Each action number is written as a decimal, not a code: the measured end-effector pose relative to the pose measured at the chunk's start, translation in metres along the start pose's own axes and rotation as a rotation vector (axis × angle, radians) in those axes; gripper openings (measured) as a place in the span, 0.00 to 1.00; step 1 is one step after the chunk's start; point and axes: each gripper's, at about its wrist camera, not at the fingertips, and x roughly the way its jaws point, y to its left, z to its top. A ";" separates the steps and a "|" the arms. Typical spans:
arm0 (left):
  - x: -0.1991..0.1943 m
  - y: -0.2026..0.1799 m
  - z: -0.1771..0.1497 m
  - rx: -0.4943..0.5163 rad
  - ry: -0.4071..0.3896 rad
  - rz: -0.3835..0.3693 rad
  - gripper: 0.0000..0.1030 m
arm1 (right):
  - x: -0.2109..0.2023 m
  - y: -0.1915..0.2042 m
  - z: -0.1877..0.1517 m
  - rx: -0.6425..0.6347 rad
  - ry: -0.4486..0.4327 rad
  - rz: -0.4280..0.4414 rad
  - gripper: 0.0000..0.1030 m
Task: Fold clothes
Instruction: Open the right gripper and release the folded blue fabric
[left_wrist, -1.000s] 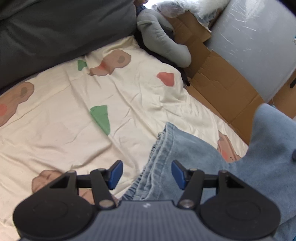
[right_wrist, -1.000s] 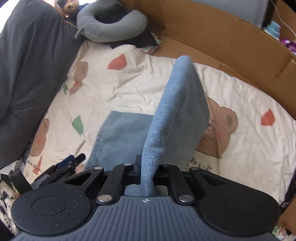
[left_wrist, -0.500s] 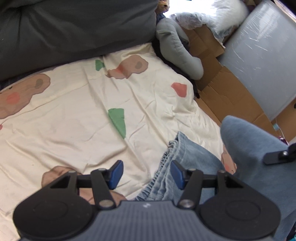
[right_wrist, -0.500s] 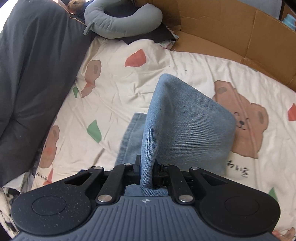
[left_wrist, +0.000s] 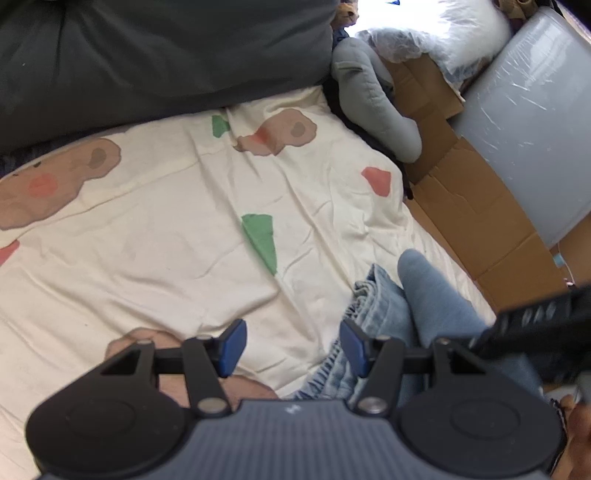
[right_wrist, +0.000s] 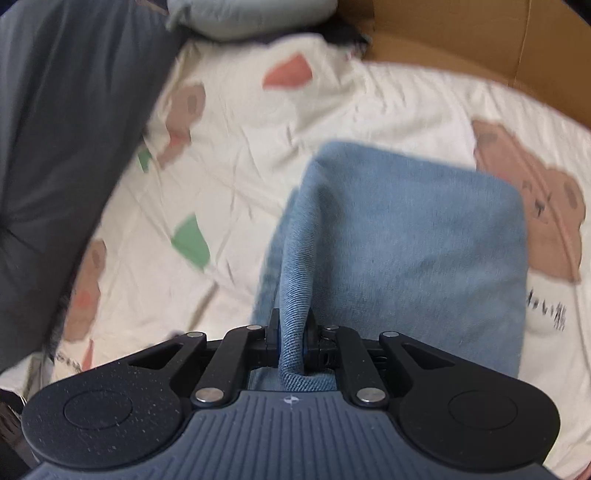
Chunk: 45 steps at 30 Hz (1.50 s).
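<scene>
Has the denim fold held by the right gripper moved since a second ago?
Yes. The denim fold has dropped toward the bear-print sheet, still clamped in the right gripper.

Bare bedsheet (left_wrist: 177, 258) left of jeans (left_wrist: 384, 306) passable; dark duvet (left_wrist: 147, 55) behind, cardboard (left_wrist: 480, 221) right block.

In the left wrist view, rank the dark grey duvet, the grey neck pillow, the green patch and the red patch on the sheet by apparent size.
1. dark grey duvet
2. grey neck pillow
3. green patch
4. red patch
The red patch lies farther from the camera, so the last two are uncertain.
</scene>
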 end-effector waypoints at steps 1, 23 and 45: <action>-0.001 0.002 0.001 0.000 0.000 0.005 0.57 | 0.001 -0.001 -0.002 0.004 0.011 0.012 0.12; 0.023 -0.054 0.009 0.167 0.033 -0.144 0.44 | -0.026 -0.111 -0.032 0.289 -0.130 0.148 0.30; 0.082 -0.102 0.020 0.423 0.149 -0.168 0.32 | 0.011 -0.200 -0.058 0.376 -0.361 0.145 0.36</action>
